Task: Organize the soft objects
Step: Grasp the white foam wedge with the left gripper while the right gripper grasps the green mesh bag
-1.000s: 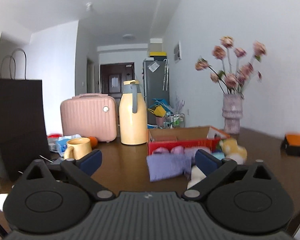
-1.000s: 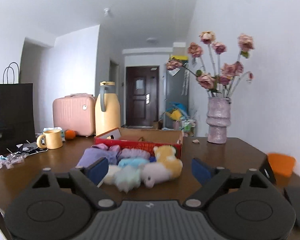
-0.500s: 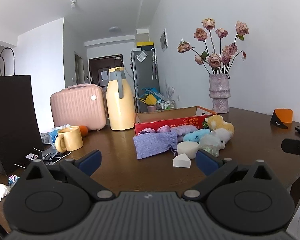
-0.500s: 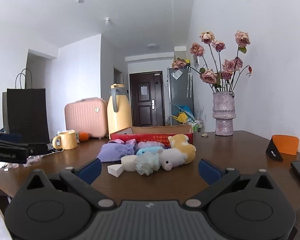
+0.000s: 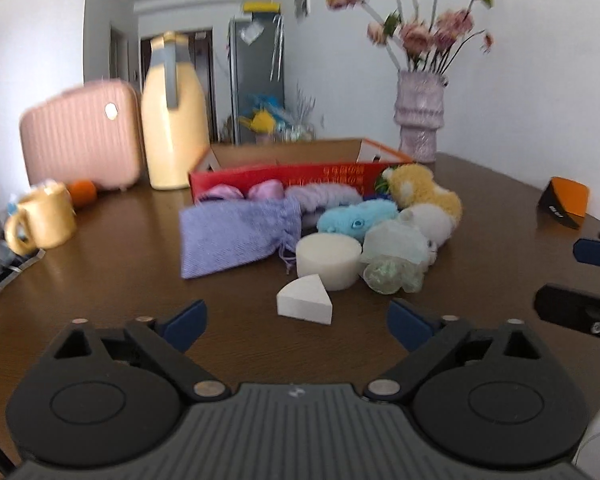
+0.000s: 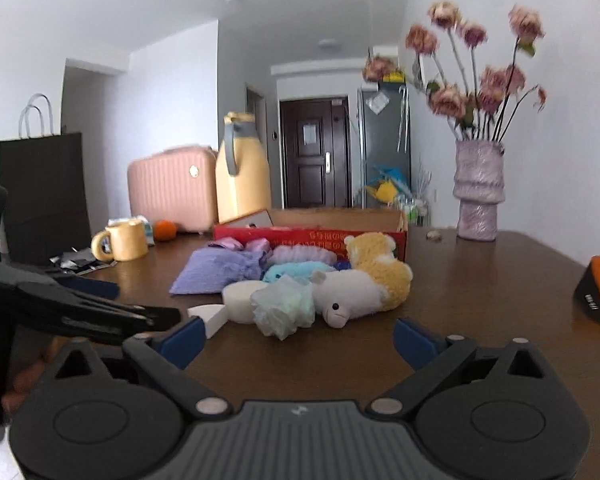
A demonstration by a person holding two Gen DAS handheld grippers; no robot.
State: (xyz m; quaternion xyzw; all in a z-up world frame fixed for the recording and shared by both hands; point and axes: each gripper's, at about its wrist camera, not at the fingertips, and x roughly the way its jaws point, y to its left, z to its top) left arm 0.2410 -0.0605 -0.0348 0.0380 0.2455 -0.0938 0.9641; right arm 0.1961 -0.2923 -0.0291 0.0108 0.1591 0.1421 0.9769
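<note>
Pointing slightly downward, left gripper (image 5: 296,322) and right gripper (image 6: 296,338) are held agape, empty, jaws just narrowed; bare brown wooden table (image 5: 120,280) seen before white foam wedge (image 5: 305,299).

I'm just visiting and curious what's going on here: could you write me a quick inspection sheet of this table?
Surface: dark wooden table, glossy.
Job's things: soft toys heaped before the red cardboard box: purple pouch, blue plush, white plush, yellow plush, round sponge, wedge sponge, mesh puff.
Clutter: yellow mug, orange fruit, yellow jug, pink case, flower vase.
Grippers: left gripper and right gripper both open, holding nothing.
Cables: nothing seen.
Surroundings: black paper bag, door, fridge.
</note>
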